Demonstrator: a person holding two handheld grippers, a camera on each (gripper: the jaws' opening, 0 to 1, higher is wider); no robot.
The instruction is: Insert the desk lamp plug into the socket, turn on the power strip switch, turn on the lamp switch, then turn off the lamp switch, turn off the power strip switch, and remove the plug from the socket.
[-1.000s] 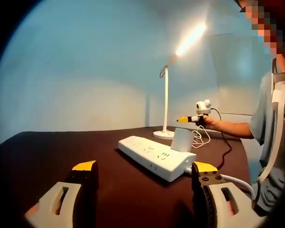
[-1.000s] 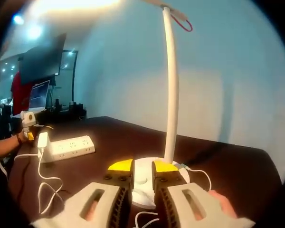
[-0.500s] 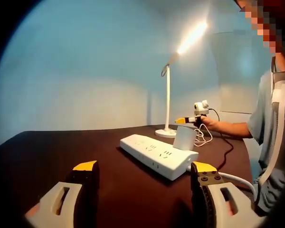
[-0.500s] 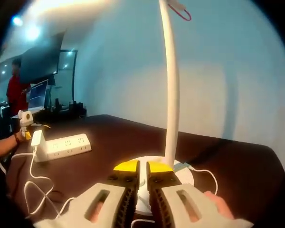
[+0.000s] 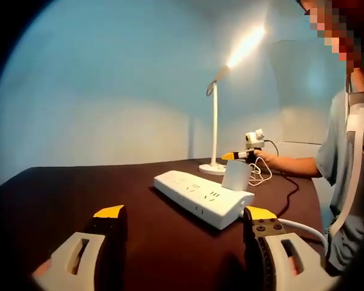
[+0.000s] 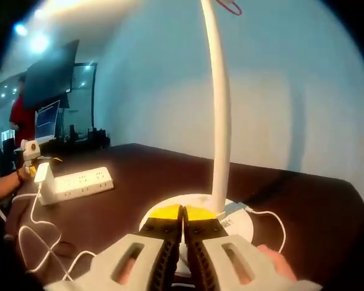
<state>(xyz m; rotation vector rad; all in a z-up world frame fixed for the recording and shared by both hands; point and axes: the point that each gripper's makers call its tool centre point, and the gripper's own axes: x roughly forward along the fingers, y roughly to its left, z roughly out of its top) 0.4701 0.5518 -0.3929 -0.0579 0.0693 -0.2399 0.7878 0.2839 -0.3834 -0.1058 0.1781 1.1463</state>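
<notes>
In the left gripper view my left gripper (image 5: 185,213) stands open above the dark table, short of the white power strip (image 5: 200,197). A white plug block (image 5: 235,176) sits in the strip's far end. The white desk lamp (image 5: 215,121) is lit, its head (image 5: 246,45) glowing. My right gripper (image 5: 238,156) shows beside the lamp's base. In the right gripper view my right gripper (image 6: 182,213) is shut with nothing in it, its tips just over the round lamp base (image 6: 239,221) near the pole (image 6: 218,103). The power strip (image 6: 79,182) lies far left.
A person in a grey shirt (image 5: 346,163) stands at the table's right side. White cable (image 6: 36,239) loops loosely on the table between strip and lamp. A black cable (image 5: 290,188) runs across the table. Monitors and a person in red (image 6: 21,115) are far behind.
My right gripper's jaws have gone from a small gap to fully shut and have moved in low over the lamp base. The left gripper has barely moved. The lamp stays lit.
</notes>
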